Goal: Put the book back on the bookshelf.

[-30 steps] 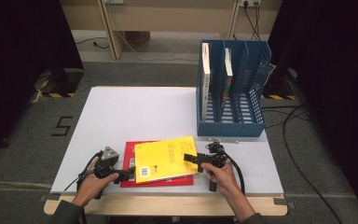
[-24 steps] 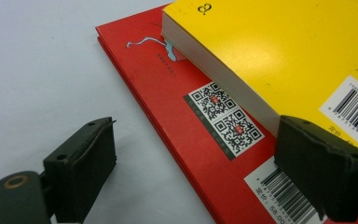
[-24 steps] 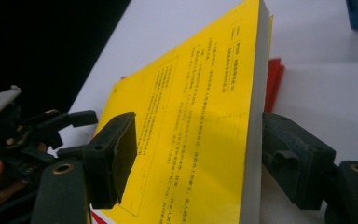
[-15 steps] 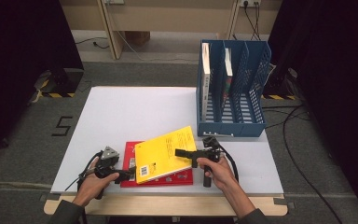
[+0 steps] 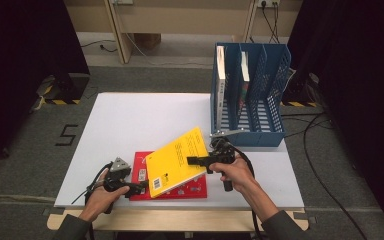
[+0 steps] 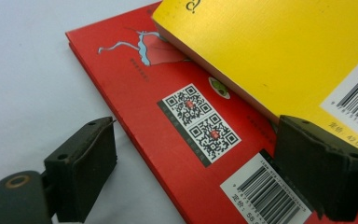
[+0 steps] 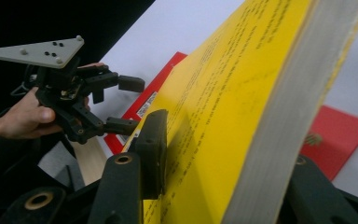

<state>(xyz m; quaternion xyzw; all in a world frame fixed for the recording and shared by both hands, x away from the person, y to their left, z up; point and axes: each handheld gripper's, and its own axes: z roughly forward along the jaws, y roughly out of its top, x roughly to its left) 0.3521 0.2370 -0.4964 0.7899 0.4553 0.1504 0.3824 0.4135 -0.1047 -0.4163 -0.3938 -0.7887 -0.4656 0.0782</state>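
While two books lie near the table's (image 5: 130, 115) near edge, the right gripper (image 5: 200, 161) clamps the yellow book (image 5: 177, 160) (tilted up over the red book (image 5: 192, 189)); the left gripper (image 5: 136, 188) rests low, jaws apart.

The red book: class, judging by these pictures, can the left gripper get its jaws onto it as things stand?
Probably yes. The left gripper is open, its jaws straddling the red book at its near corner. The yellow book, tilted up by the right gripper, leaves that corner bare.
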